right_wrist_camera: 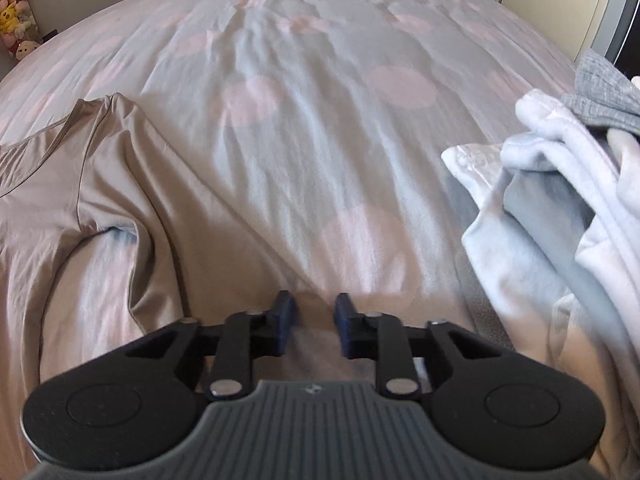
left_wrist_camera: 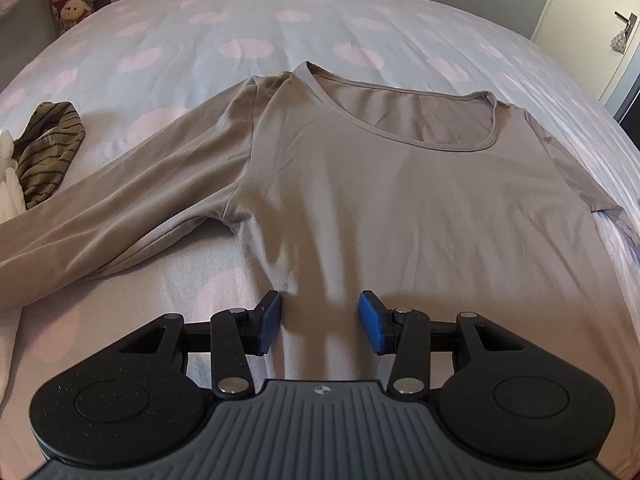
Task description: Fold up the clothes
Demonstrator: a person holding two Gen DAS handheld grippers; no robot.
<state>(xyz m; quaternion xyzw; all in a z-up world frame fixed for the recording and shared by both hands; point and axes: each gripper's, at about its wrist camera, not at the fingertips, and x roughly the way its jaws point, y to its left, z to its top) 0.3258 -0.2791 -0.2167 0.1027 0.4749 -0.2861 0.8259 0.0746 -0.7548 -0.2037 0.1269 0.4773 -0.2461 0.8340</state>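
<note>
We see the taupe long-sleeved top (left_wrist_camera: pixel 360 184) spread flat on the pink-dotted duvet (left_wrist_camera: pixel 224 28), our left gripper (left_wrist_camera: pixel 320 322) parted astride its lower body, our right gripper (right_wrist_camera: pixel 316 322) parted over its sleeve, pinching nothing.

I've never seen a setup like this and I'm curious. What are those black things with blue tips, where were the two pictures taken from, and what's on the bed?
They are hand-held grippers, one in each hand, each with a camera looking along its fingers. One picture is from the left gripper, the other from the right gripper. On the bed a tan shirt lies spread flat; striped cloth sits left of it, pale clothes right. The left jaws stand apart with shirt cloth between them; the right jaws show a small gap. Nothing is clearly held.
</note>
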